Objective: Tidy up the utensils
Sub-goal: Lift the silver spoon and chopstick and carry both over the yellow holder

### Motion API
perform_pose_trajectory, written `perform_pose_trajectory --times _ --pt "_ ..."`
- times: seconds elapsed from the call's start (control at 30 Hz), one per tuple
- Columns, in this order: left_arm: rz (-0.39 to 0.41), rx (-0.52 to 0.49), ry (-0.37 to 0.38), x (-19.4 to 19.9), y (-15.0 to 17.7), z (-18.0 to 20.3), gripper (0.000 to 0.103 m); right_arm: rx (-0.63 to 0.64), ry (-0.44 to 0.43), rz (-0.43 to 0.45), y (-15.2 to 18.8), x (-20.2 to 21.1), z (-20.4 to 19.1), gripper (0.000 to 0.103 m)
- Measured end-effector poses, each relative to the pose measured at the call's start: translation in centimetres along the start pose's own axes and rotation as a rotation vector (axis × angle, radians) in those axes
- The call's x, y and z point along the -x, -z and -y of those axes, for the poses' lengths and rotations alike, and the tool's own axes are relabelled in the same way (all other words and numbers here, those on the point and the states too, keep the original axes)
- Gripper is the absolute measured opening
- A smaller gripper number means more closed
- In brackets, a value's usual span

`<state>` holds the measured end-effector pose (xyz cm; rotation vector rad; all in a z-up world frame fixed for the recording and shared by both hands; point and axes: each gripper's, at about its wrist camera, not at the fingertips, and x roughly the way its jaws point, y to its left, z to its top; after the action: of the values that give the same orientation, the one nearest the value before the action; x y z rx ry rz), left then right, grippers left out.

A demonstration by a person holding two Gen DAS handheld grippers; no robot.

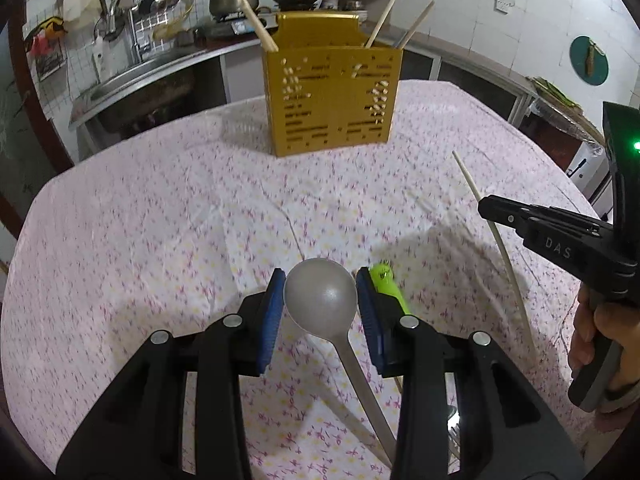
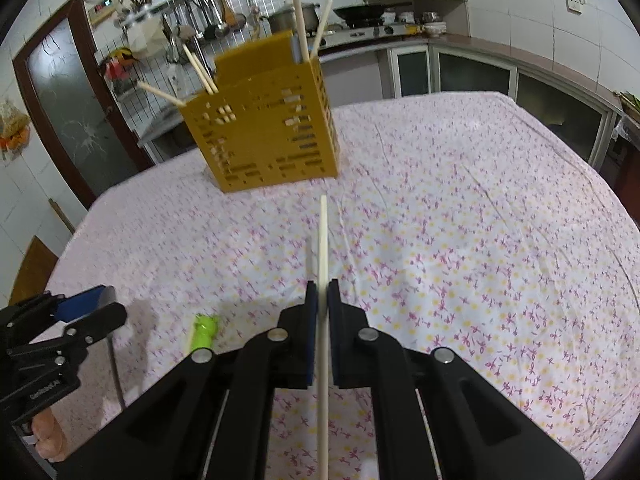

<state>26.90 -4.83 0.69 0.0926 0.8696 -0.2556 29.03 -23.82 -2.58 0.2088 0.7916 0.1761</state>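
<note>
Left wrist view: left tool [image 1: 320, 300] angled downward, clamped on spoon [image 1: 320, 298] bowl above surface [image 1: 160, 220]. Right tool [image 2: 322, 312] likewise tilted, pinching chopstick [image 2: 323, 240]; yellow holder [image 1: 332, 92] stands beyond.

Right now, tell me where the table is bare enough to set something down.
Free: the wide cloth between the holder and both grippers, and the whole stretch to the holder's right toward the far edge of the table. Crowded: the near strip by the left gripper, where the spoon and a green utensil sit.
</note>
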Motion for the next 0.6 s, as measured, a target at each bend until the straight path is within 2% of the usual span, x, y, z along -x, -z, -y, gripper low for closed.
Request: perform_pose_trajectory --times 0.2,0.47,0.6 --pt "0.076 -0.049 0.001 1.2 -1.2 0.5 0.035 0.002 -0.016 0.083 -0.8 1.1 -0.3 0.006" --pt "0.153 -0.032 0.008 2.8 -3.7 -0.5 0.035 0.015 -0.036 0.172 -2.6 2.1 -0.6 0.006" --pt "0.2 -0.044 -0.011 3.2 -5.3 -0.8 0.035 0.025 -0.037 0.227 -3.9 2.5 -0.5 0.006"
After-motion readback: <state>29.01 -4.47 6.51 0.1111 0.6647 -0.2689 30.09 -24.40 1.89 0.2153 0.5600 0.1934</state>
